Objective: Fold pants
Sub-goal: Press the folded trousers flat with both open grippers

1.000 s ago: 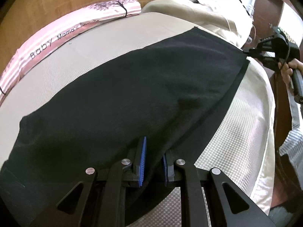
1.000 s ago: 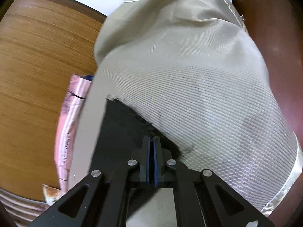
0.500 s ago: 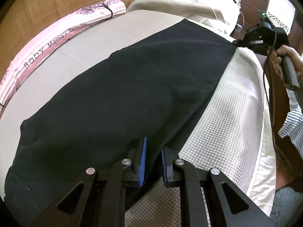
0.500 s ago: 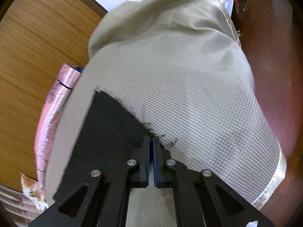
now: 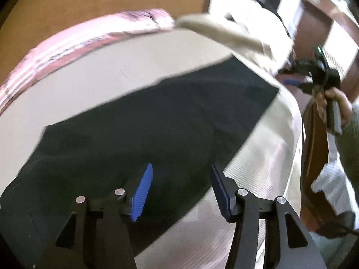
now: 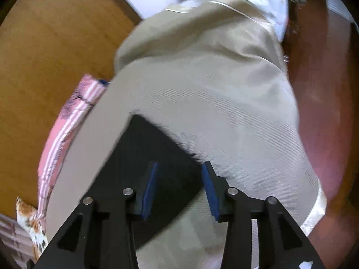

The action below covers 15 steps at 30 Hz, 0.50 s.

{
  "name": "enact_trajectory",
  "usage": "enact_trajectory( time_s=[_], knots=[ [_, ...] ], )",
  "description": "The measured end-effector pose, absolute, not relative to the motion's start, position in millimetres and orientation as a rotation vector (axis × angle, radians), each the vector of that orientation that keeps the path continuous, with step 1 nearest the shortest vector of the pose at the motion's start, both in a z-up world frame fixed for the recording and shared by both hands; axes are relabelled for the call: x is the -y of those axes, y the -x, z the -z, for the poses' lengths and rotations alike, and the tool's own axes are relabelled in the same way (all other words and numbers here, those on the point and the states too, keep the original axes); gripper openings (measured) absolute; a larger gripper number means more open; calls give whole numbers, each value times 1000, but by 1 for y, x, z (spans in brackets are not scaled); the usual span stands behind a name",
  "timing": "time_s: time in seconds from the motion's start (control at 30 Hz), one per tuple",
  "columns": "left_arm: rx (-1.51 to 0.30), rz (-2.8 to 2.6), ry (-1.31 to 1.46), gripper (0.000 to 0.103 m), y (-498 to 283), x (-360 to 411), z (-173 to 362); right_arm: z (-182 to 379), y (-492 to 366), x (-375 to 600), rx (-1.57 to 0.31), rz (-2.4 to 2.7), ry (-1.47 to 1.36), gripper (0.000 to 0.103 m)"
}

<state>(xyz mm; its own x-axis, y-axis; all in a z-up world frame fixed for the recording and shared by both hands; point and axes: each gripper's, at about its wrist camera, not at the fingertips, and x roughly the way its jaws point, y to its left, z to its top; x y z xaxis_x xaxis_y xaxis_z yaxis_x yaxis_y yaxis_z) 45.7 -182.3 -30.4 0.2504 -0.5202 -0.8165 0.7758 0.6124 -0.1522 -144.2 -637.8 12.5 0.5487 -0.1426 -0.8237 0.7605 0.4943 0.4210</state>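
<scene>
Left gripper: our black two-finger left gripper (image 5: 181, 187) with blue ribbed pads stood spread wide, holding nothing; the near edge of the pants lay beneath the gap between its fingers.
Right gripper: our black two-finger right gripper (image 6: 178, 185) with blue pads was likewise parted and empty, poised over a far corner of the pants. In the left wrist view it showed blurred at the bed's far side (image 5: 314, 76), held in a hand (image 5: 334, 103).
Pants: the flat black fabric pants (image 5: 145, 134) lay spread lengthwise as one long dark panel on the bed; the corner (image 6: 157, 157) looked slightly frayed.
Bed cover: the beige textured woven bed cover (image 5: 264, 157) bore the pants, with bare cover on every side of them.
Pillow: a pink striped pillow (image 5: 89, 38) sat along the far edge, apart from the pants.
Headboard: a brown wooden panel (image 6: 56, 56) stood behind.
Step in hand: we judged the pants laid out flat with both grips off, one fold seemingly complete.
Next move: we judged it called for gripping one end and carrying it over to the other, keeping edges aligned.
Caution: both views were motion-blurred, so layer count could not be told.
</scene>
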Motion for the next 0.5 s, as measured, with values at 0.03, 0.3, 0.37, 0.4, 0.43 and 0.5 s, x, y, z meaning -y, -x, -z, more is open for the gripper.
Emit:
enact_trajectory(
  time_s=[0.03, 0.3, 0.37, 0.4, 0.43, 0.5],
  knots=[
    [-963, 872, -291, 55, -51, 175, 27, -19, 134, 630, -818, 586, -872, 39],
    [-972, 509, -124, 55, -110, 73, 25, -24, 2, 499, -989, 112, -674, 39],
    [-980, 434, -96, 55, -117, 46, 28, -15, -31, 455, -1048, -6, -627, 39],
    [-984, 411, -90, 55, -119, 37, 30, -11, -47, 432, -1074, -69, -603, 39],
    [-986, 383, -84, 55, -120, 25, 31, -8, -65, 415, -1098, -120, -582, 39],
    [-995, 332, -78, 55, -121, 6, 33, -3, -104, 378, -1143, -226, -535, 39]
  ],
)
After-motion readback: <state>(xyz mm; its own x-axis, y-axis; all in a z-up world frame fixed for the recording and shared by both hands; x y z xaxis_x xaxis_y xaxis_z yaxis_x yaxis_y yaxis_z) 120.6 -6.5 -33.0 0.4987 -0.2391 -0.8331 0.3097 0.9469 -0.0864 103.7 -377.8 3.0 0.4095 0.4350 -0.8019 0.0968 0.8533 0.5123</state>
